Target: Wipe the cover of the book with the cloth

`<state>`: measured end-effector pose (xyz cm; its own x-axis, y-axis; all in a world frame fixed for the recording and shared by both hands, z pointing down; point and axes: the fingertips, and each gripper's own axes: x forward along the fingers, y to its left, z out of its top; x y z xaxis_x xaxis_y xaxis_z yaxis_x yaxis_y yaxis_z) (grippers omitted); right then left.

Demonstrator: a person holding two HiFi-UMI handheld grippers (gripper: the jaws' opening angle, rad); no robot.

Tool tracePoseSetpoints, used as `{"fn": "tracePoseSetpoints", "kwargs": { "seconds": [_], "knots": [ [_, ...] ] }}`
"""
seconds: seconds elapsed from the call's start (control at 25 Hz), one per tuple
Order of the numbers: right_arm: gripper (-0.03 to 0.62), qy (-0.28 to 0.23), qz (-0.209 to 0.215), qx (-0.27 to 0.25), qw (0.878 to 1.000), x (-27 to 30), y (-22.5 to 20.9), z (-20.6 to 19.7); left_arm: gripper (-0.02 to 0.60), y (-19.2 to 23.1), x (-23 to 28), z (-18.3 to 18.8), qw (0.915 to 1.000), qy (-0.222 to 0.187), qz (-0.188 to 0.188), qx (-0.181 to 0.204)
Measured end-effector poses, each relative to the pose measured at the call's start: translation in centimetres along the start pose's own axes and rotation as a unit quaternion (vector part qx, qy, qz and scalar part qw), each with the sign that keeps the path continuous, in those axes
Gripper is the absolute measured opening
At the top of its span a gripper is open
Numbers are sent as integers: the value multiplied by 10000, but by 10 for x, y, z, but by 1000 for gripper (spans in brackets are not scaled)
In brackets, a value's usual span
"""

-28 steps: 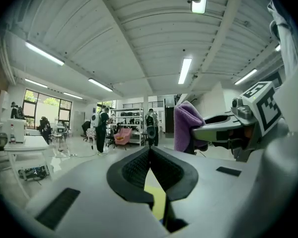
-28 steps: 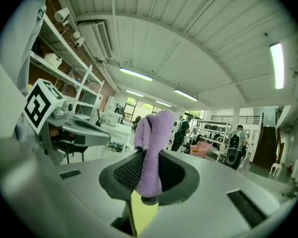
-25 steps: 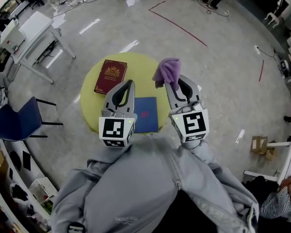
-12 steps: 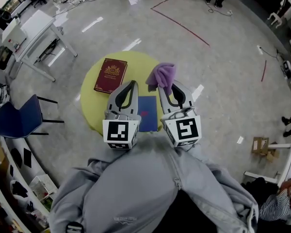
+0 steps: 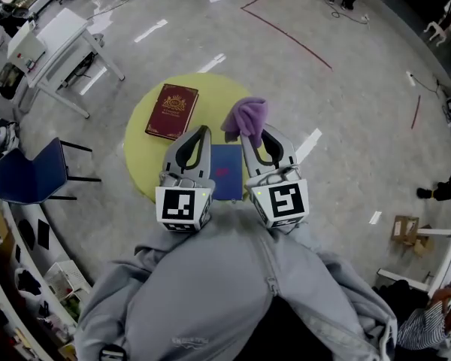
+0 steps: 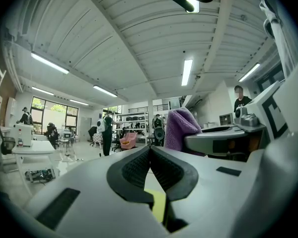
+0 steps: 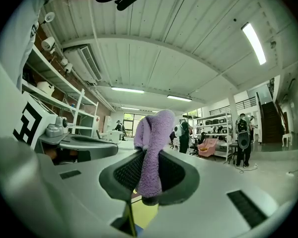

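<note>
Nearest, the left claw point(image 5: 203, 131) is closed on nothing, and the right claw point(image 5: 249, 132) pinches a purple cloth point(image 5: 246, 116). Between them a blue book point(image 5: 227, 173) lies flat on the round yellow worktop point(image 5: 139, 156). A red book point(image 5: 171, 111) with a gold emblem lies beyond, to the left.

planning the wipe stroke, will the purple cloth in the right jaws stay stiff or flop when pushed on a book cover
Probably floppy: the purple cloth bunches in soft folds beyond the right gripper. Likely light, as a narrow pinch in the shut jaws carries it all. Its fuzzy surface suggests it will drag rather than slip.
</note>
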<state>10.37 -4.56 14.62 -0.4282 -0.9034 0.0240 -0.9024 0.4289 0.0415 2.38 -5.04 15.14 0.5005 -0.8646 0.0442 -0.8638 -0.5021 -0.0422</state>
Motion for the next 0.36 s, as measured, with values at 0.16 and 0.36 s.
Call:
{"fn": "tracePoseSetpoints", "kwargs": {
  "seconds": [0.16,0.36],
  "knots": [
    [84,-65,111,16,9999,1,-3,-5,17,-5,3,-2,10000,-58,38,-24],
    [84,-12,131,95,9999,-1,-8,-13,17,-13,6,-5,10000,-69,22,-45]
  ]
}}
